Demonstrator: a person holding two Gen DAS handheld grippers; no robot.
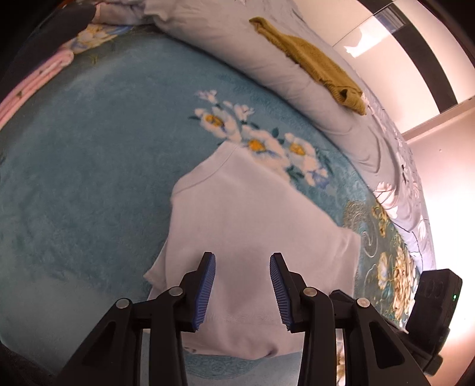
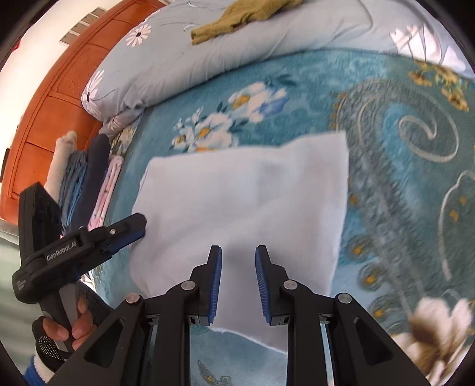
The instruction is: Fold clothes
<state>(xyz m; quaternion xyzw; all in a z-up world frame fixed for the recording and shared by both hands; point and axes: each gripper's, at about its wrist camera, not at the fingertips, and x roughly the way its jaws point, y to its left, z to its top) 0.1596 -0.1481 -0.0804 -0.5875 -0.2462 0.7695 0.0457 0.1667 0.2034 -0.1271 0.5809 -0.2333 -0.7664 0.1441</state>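
A white folded T-shirt (image 1: 252, 213) (image 2: 243, 202) lies flat on the teal flowered blanket (image 1: 89, 148) (image 2: 386, 148). In the left wrist view my left gripper (image 1: 242, 258) hovers over the shirt's near part, open, with only cloth below the gap. Seen from the right wrist, the left gripper (image 2: 142, 228) sits at the shirt's left edge, held by a gloved hand (image 2: 74, 323). My right gripper (image 2: 239, 249) is open above the shirt's near edge, with nothing pinched between its blue pads (image 2: 215, 282).
An olive-yellow garment (image 1: 311, 59) (image 2: 237, 14) lies on the rolled pale duvet (image 1: 252, 53) (image 2: 207, 44) at the far side. A stack of folded clothes (image 2: 86, 178) (image 1: 38, 77) stands at the left by an orange wooden panel (image 2: 59, 89).
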